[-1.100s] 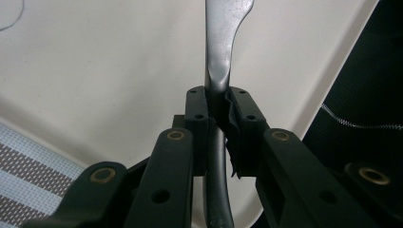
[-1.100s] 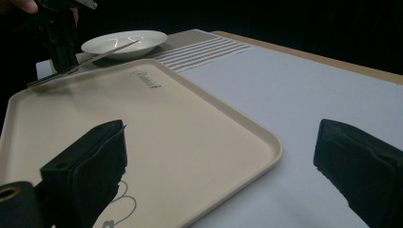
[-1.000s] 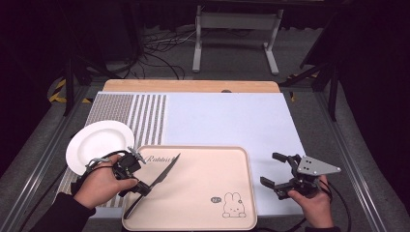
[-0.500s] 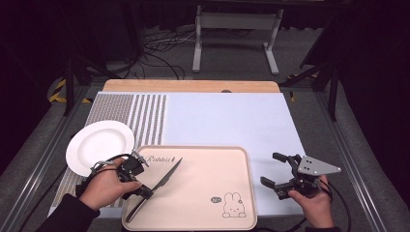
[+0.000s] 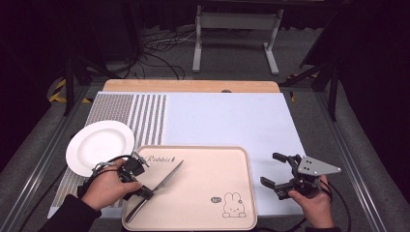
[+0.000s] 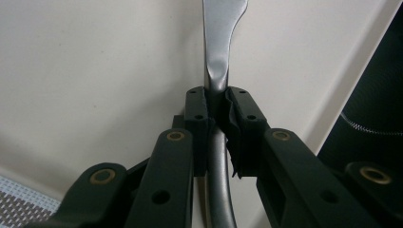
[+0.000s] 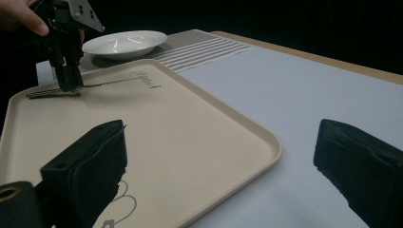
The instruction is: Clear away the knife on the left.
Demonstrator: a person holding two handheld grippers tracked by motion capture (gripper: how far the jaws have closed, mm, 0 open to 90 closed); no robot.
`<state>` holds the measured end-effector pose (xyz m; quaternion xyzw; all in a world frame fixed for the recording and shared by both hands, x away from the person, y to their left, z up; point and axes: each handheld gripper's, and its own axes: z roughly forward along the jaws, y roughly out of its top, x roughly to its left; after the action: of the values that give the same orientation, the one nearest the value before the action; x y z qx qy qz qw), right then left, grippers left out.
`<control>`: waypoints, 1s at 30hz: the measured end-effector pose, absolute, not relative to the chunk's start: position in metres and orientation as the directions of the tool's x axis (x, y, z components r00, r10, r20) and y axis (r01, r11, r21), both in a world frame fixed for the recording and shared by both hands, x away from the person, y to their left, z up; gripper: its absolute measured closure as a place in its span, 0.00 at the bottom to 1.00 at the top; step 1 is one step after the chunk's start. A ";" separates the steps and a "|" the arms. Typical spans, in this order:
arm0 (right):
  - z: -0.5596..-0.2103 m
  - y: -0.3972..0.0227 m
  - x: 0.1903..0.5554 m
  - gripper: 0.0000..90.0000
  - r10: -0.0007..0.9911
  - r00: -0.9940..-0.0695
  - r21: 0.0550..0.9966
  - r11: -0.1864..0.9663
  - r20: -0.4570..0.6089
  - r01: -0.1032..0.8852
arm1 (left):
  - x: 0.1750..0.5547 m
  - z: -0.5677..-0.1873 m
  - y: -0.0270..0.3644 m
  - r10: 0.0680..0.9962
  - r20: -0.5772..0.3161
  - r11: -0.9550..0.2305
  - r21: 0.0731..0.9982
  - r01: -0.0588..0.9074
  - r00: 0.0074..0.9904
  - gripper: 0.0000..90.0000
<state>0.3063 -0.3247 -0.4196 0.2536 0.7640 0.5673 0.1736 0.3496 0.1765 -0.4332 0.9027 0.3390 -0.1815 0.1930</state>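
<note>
A silver table knife [image 5: 164, 178] lies slantwise over the left part of a beige tray [image 5: 212, 164] printed with a rabbit. My left gripper [image 5: 141, 192] is shut on the knife's handle. In the left gripper view the pads [image 6: 197, 107] squeeze the handle while the blade [image 6: 219, 42] runs on over the tray [image 6: 95, 71]. In the right gripper view the knife [image 7: 109, 84] sits level, very close to the tray [image 7: 190, 123]; I cannot tell whether it touches. My right gripper [image 5: 270, 168] rests open on the mat just right of the tray, its jaws wide and empty [image 7: 221, 142].
A white plate [image 5: 100, 146] sits on the striped placemat [image 5: 145, 116] left of the tray. A pale blue mat [image 5: 227, 121] covers the table behind the tray. A metal stand [image 5: 232, 29] and cables lie beyond the table's far edge.
My left gripper and the knife have shifted slightly toward the tray's near edge. The right gripper has not moved.
</note>
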 end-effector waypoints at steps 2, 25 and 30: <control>-0.420 -0.325 0.306 0.05 0.584 -0.811 0.955 0.229 0.023 0.191 | 0.349 -0.434 0.176 0.548 -0.460 -0.691 0.222 0.688 0.699 0.89; -0.420 -0.324 0.306 0.05 0.582 -0.813 0.953 0.235 0.020 0.192 | 0.349 -0.435 0.175 0.491 -0.410 -0.730 0.287 0.620 0.768 0.51; -0.420 -0.324 0.306 0.05 0.582 -0.813 0.953 0.234 0.019 0.190 | 0.345 -0.433 0.168 0.458 -0.333 -0.745 0.363 0.560 0.825 0.32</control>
<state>0.3062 -0.3237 -0.4200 0.2518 0.7663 0.5651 0.1734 0.3446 0.1678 -0.4326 0.9274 0.2743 -0.1118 0.2286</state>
